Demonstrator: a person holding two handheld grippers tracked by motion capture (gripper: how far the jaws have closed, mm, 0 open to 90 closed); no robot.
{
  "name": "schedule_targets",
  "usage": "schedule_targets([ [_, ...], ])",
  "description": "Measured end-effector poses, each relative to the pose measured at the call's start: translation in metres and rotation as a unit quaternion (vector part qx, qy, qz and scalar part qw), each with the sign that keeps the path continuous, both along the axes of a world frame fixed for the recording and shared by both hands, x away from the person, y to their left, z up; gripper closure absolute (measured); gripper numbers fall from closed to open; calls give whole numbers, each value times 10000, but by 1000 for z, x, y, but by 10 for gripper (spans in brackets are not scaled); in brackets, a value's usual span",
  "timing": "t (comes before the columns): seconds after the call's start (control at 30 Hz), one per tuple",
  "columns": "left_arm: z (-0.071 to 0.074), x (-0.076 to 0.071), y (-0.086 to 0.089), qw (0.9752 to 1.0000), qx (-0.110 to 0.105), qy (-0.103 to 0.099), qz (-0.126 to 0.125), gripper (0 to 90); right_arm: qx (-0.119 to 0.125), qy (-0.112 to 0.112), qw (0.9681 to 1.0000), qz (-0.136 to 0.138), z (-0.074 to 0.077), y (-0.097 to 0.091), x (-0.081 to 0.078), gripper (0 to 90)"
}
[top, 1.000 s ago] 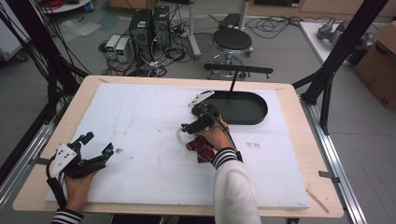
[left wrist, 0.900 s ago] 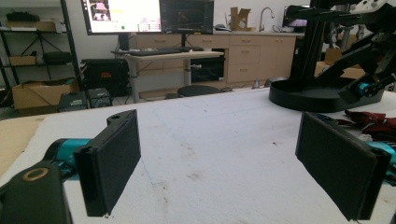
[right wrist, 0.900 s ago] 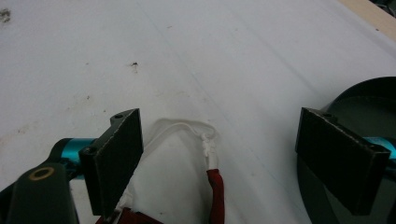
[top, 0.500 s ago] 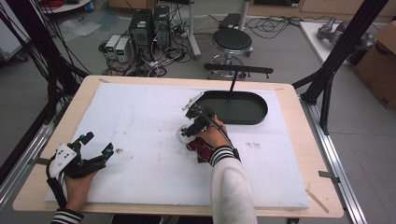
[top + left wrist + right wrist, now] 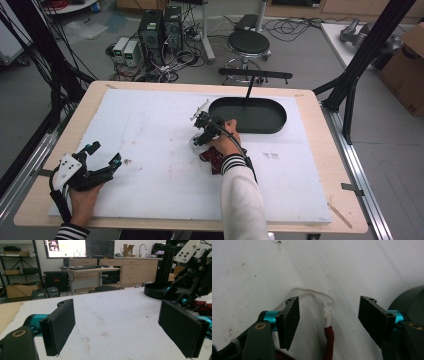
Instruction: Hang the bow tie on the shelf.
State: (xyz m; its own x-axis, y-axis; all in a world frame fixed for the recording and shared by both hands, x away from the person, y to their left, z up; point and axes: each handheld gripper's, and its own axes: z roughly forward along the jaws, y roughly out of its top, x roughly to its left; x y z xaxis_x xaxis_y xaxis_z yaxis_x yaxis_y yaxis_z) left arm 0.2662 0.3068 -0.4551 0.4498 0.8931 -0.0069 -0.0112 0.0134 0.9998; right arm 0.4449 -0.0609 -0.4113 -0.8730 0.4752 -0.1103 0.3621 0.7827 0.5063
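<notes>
Right tongs (image 5: 328, 320) gape over a white cord (image 5: 327, 311) with red sleeve; closing off-centre could miss it. Left tongs (image 5: 125, 327) rest agape, empty.

Red item partly hidden

The right hand (image 5: 223, 145) covered most of the red item (image 5: 212, 159); its white cord (image 5: 325, 307) ran off the frame's bottom.

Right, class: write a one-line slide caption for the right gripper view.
Open gripper poised over a white cord with a red end.

No text, label, brand or number can be read in these pictures.
</notes>
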Motion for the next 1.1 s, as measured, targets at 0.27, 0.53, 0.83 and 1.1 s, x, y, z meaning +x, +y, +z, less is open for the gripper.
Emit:
schedule_targets([
  [0.27, 0, 0, 0, 10000, 1, 3, -1, 143, -222, 3, 9997, 32, 0, 0, 1, 573],
  [0.53, 0, 0, 0, 10000, -1, 2, 1, 144, -449, -4, 9989, 99, -3, 2, 1, 643],
  [0.83, 0, 0, 0, 10000, 8, 2, 2, 144, -546, 40, 9984, 157, -5, 5, 1, 760],
  [1.1, 0, 0, 0, 10000, -4, 0, 2, 144, -467, 172, 9986, 149, -5, 4, 2, 849],
])
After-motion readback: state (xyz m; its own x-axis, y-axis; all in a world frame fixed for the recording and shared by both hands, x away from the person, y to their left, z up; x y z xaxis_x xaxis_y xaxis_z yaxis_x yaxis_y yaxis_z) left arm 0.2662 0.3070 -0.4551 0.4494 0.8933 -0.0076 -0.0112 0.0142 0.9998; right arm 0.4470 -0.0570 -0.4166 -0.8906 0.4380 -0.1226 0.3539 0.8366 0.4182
